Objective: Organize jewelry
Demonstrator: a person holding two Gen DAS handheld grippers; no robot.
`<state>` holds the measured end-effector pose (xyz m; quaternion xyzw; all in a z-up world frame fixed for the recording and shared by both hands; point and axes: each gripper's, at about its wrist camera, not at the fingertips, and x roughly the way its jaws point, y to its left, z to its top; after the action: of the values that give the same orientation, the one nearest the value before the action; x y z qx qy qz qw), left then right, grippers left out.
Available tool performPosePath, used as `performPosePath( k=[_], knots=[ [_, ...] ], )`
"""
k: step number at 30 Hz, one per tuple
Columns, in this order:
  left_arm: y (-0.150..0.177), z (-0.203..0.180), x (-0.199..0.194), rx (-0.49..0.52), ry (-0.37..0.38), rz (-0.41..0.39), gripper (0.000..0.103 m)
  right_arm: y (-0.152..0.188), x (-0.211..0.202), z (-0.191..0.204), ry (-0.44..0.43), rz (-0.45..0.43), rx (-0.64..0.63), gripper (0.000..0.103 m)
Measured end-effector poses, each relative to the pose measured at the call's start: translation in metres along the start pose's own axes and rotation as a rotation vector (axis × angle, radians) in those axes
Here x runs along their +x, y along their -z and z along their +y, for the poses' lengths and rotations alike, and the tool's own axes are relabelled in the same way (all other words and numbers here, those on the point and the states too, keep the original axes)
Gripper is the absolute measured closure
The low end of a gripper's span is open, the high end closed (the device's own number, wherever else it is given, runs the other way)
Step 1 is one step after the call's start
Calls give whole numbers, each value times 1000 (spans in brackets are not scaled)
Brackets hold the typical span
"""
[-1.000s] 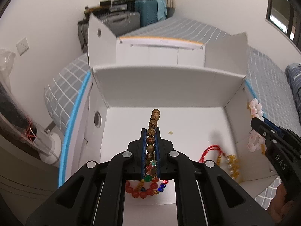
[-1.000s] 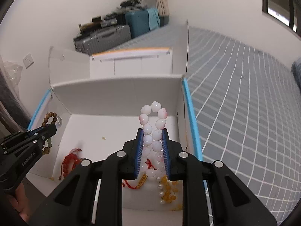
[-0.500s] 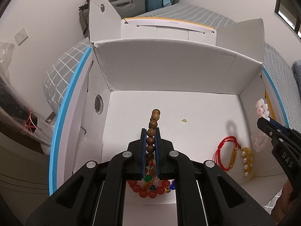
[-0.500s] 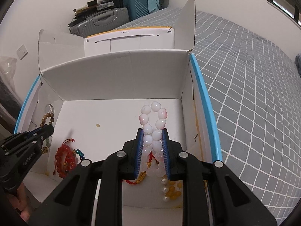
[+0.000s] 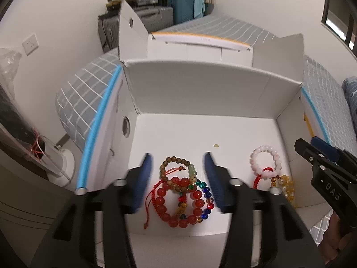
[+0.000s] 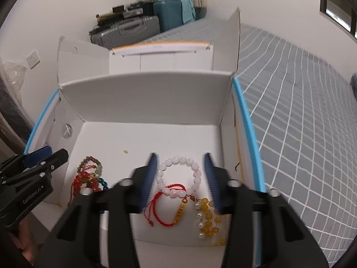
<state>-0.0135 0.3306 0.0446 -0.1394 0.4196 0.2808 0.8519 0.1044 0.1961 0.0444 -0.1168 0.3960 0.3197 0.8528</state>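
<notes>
An open white cardboard box (image 5: 200, 93) (image 6: 145, 98) lies on the bed. My left gripper (image 5: 177, 156) hangs over its left part, jaws opening, nothing between the pads. Below it the brown wooden-bead bracelet (image 5: 173, 164) lies on the box floor, partly over a red bead bracelet (image 5: 178, 203) and a multicoloured one (image 5: 206, 197). My right gripper (image 6: 180, 156) hangs over the right part, jaws opening too. The pink bead bracelet (image 6: 178, 176) lies loose beneath it, beside a red cord bracelet (image 6: 165, 205) and a yellow-and-pearl one (image 6: 207, 218).
The box's flaps stand upright at the back and sides, with blue edges (image 5: 98, 120) (image 6: 247, 129). A grey checked bedspread (image 6: 301, 111) spreads to the right. Suitcases (image 6: 133, 26) stand against the far wall. A small yellow speck (image 5: 215, 145) lies on the box floor.
Both grippers went from shut to open. The brown bracelet dropped from the left one and the pink bracelet from the right one onto the box floor.
</notes>
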Motion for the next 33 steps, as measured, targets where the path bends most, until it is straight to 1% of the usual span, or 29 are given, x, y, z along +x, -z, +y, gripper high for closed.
performPosePath(
  k=[1, 2, 3, 4, 5, 7, 9, 10, 14, 17, 20, 24, 26, 31, 33],
  knots=[
    [1, 0, -5, 1, -4, -13, 36, 1, -8, 1, 2, -20, -5, 40],
    [3, 0, -12, -1, -10, -32, 28, 2, -13, 2, 3, -32, -7, 36],
    [4, 1, -16, -5, -15, -44, 21, 3, -20, 3, 7, -47, -8, 29],
    [7, 2, -24, -10, -24, -62, 19, 4, -27, 4, 11, -64, -8, 25],
    [9, 3, -30, -10, -29, -76, 17, 6, -32, 5, 15, -75, -11, 23],
    [14, 5, -43, -9, -33, -99, 13, 8, -41, 7, 14, -84, -16, 15],
    [21, 9, -57, -19, -20, -123, 7, 13, -54, 9, 15, -103, -12, 10],
    [24, 10, -63, -22, -17, -133, 6, 16, -60, 10, 19, -112, -11, 8],
    [36, 10, -82, -20, -18, -160, 6, 29, -82, 11, 28, -135, 1, 8],
    [45, 9, -89, -20, -6, -158, 6, 38, -95, 9, 31, -128, 17, 8],
    [55, 9, -94, -16, -13, -155, 6, 50, -105, 7, 32, -125, 31, 8],
    [68, 8, -98, -12, 8, -137, 6, 64, -111, 1, 32, -105, 54, 8],
    [72, 7, -100, -2, 4, -137, 6, 72, -112, 1, 34, -92, 56, 8],
    [83, 8, -100, 5, 6, -128, 6, 82, -112, 4, 58, -92, 45, 8],
    [84, 7, -96, 13, -10, -122, 6, 84, -112, 6, 61, -92, 41, 8]
  ],
)
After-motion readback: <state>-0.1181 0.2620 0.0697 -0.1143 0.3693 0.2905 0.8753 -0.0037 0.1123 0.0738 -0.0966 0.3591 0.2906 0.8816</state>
